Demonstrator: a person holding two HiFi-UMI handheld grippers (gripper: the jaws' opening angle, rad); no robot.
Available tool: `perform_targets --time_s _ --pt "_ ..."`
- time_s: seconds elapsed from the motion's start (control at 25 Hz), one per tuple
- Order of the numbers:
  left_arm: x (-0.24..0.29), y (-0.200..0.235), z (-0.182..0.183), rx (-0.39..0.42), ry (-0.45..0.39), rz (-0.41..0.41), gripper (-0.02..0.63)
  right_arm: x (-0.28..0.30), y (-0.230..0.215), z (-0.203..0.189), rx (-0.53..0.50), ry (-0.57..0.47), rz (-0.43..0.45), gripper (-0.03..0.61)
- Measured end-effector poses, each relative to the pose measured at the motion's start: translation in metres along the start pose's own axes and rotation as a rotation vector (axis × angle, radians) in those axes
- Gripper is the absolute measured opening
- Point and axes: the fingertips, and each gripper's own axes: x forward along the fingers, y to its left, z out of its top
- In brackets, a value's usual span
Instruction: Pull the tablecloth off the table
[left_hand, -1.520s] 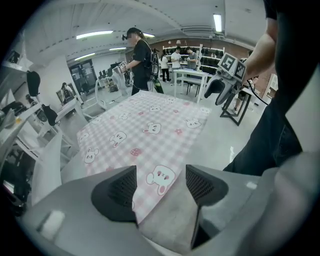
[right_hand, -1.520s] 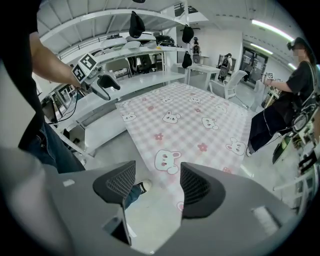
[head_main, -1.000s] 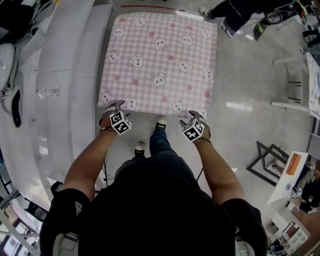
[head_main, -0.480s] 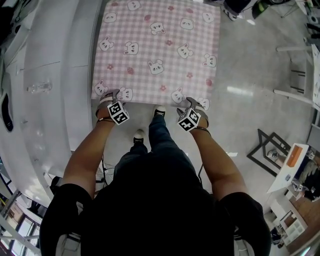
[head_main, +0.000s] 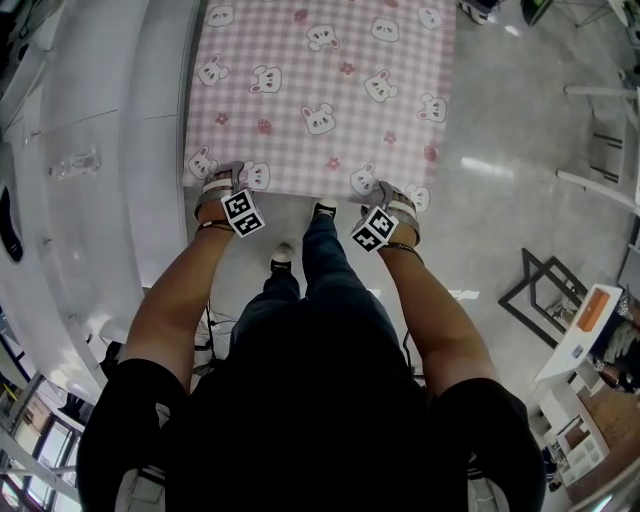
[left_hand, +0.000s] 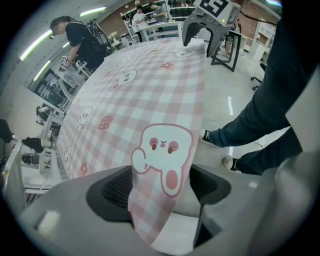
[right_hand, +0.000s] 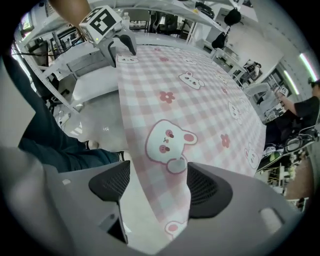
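Tablecloth (head_main: 320, 100): pink check with bunny print, spread flat over the table, which is hidden under it. The near hem overhangs toward the person. Judged as not yet pulled.
Cloth top: nothing is seen standing on it, so nothing should be dragged along.
Near corners: one corner flap is straddled by each gripper, presumably so an even two-point pull can be given and skew avoided.
Left gripper (head_main: 222, 180): aimed steeply down at the near left corner. The jaws are held apart and the hanging flap is threaded between the pads (left_hand: 114, 190). One pad is brushed at most, and nothing is pinched.
Right gripper (head_main: 386, 192): set the same way at the near right corner. The jaws have just been opening and are spread wide. The hem lies between them, nearer one pad, and is not clamped.
Step (judged): the straddle is done and the clamp is pending on both sides.
Next move (judged): both sets of jaws are to be closed on the hem together, then drawn back toward the person.
Risk: the flap hangs off-centre in both gaps, so it may be caught by its edge only and slip out.
Legs and shoes (head_main: 318, 250): placed between the two grippers, just behind the hem. Room to step back will likely be needed.
White bench (head_main: 120, 150): set right along the cloth's left edge.
Floor (head_main: 510, 150): bare and glossy on the right side.
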Motion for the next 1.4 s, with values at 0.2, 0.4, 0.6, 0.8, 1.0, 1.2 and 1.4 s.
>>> perform_targets --time_s 0.2,0.4,0.6,0.8,1.0,1.2,1.4 --pt "0.001 0.003 0.001 -0.004 -0.009 0.007 0.345 0.008 -0.011 -0.001 -0.048 0.013 -0.038 0.374" --pt "-0.002 0.009 0.002 -0.009 -0.011 -0.002 0.315 0.007 -0.007 0.001 -0.085 0.019 -0.028 0.334" --pt "-0.001 0.012 0.003 -0.027 -0.028 -0.027 0.289 0.01 -0.004 0.001 -0.113 0.016 -0.021 0.261" --pt "-0.003 0.014 0.008 -0.021 -0.03 -0.057 0.249 0.005 -0.01 -0.001 -0.101 0.007 -0.047 0.153" --pt "-0.008 0.013 0.006 -0.014 -0.01 -0.092 0.234 0.0 -0.01 0.001 -0.108 0.013 -0.041 0.117" --pt "-0.013 0.008 0.008 0.006 -0.019 -0.118 0.176 -0.003 -0.011 0.0 -0.118 0.018 -0.033 0.098" --pt "-0.016 0.004 0.009 0.006 -0.011 -0.129 0.12 -0.006 -0.016 0.001 -0.125 0.018 -0.045 0.046"
